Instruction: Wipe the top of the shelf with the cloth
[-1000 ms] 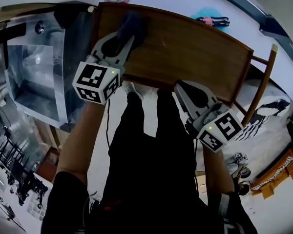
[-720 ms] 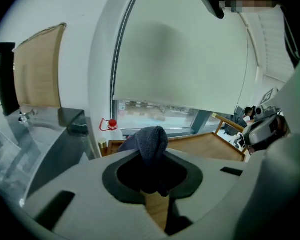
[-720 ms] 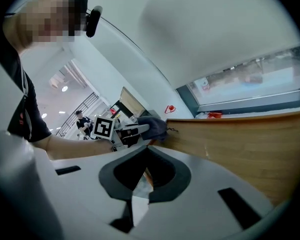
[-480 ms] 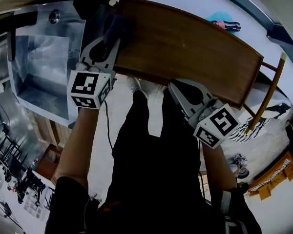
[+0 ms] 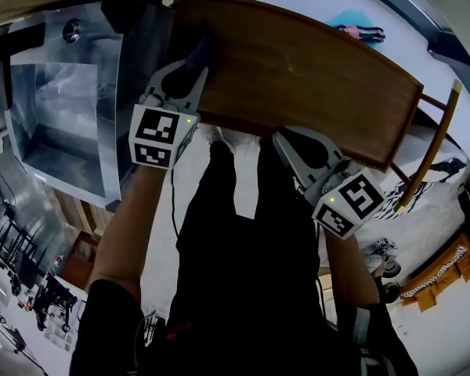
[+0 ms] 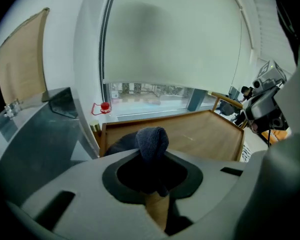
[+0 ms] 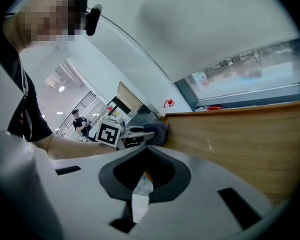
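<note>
- The shelf point(image 5: 313, 69) has a brown wooden top with a raised lip. It runs across the head view just beyond the person's dark trousers point(image 5: 243, 241).
- A steel sink point(image 5: 55, 108) stands just beside the shelf's left end, and its basin lies lower than the wooden top.
- The right gripper point(image 5: 288, 138) rests at the near edge of the shelf, right of the middle. Its own view shows its jaws closed together with nothing between them, and the wood stretches away beyond them.
- The left gripper point(image 5: 192, 67) reaches over the left end of the shelf top, close to the edge beside the sink. Its jaws are clamped on the cloth.
- The cloth point(image 6: 151, 140) is dark blue and bunched. One fold stands up between the left gripper's jaws and the rest trails to the left onto the wood. The head view shows it just past the jaw tips, lying on the shelf top near its left end point(image 5: 200, 49). It lies well apart from the right gripper.
</note>
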Demonstrator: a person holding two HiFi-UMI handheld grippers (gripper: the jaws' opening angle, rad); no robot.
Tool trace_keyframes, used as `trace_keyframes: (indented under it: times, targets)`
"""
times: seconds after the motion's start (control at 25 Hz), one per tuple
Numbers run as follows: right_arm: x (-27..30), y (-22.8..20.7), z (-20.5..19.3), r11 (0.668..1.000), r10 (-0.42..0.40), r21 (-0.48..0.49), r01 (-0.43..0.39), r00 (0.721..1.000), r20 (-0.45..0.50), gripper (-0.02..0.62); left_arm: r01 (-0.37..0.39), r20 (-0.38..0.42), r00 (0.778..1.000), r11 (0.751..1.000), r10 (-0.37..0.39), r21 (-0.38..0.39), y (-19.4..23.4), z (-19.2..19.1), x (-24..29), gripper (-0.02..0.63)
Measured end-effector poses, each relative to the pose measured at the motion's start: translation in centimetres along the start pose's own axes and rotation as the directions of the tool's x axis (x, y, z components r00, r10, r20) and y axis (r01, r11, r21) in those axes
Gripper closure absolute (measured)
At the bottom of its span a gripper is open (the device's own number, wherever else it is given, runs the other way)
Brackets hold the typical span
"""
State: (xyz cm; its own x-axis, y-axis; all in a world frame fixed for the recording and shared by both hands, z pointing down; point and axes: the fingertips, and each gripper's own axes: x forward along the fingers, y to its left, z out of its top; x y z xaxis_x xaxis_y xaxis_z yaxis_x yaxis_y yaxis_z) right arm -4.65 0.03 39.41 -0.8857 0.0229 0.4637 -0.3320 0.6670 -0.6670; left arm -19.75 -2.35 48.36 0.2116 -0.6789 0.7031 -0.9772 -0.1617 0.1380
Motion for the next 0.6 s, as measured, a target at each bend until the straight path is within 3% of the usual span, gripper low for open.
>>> trace_keyframes:
  times: [0.6]
  targets:
    - [-3.7, -3.0, -0.6, 0.998, -0.043, 0.046, 0.041, 0.998, 0.046, 0.591, 0.129, -0.059, 0.99, 0.99, -0.126, 0.052, -6.4, 0.5, 4.9, 0.535]
